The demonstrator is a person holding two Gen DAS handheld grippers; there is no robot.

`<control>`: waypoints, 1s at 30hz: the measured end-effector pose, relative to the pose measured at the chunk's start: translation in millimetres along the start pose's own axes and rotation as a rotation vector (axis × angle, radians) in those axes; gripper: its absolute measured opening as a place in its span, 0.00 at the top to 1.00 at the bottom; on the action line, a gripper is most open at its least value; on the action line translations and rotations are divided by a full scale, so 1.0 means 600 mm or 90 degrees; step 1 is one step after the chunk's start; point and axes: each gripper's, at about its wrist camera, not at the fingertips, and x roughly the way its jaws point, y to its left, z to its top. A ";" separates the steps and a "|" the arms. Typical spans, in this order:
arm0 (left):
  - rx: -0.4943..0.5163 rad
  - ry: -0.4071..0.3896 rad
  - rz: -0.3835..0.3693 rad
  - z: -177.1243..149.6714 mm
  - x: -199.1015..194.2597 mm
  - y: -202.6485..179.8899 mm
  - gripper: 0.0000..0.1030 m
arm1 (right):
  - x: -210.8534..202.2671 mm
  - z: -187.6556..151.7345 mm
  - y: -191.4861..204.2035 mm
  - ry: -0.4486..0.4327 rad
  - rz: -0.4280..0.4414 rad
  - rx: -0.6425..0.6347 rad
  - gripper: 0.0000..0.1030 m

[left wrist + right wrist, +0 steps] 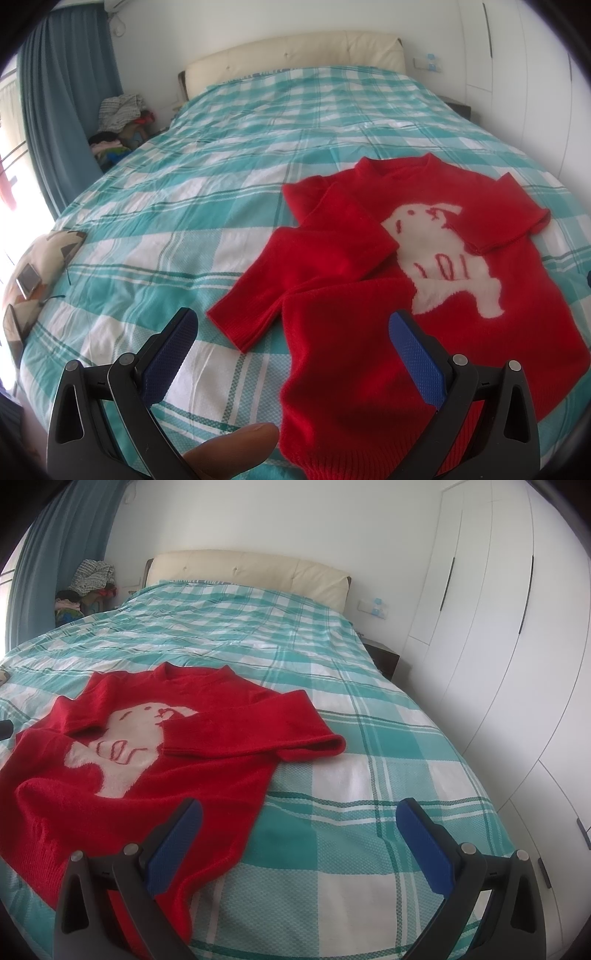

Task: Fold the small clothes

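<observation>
Left view alone shows a fingertip (236, 448); right view, wardrobe (498, 635).

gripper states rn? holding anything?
Left gripper: open, empty, above the red sweater.
Right gripper: open, empty.

**One number on the sweater**

The red sweater (369, 295) carries a white animal figure (439, 254) on its front, and stitched in red across that figure are the digits "101". Nothing else in either view can be read.
</observation>
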 end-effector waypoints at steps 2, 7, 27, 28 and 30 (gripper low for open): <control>0.000 0.000 0.000 0.000 0.000 0.000 0.00 | 0.000 0.000 0.000 0.000 -0.001 0.000 0.00; 0.000 0.000 0.000 0.000 0.000 0.000 0.00 | 0.003 -0.001 -0.001 0.001 -0.002 0.000 0.00; 0.001 0.002 0.001 0.001 0.000 -0.002 0.00 | 0.007 -0.004 -0.002 0.007 -0.011 -0.004 0.00; 0.001 0.002 0.002 -0.001 0.001 -0.002 0.00 | 0.006 -0.004 -0.002 0.008 -0.012 -0.005 0.00; 0.002 0.002 0.002 0.001 0.000 -0.002 0.00 | 0.007 -0.004 -0.002 0.010 -0.014 -0.006 0.00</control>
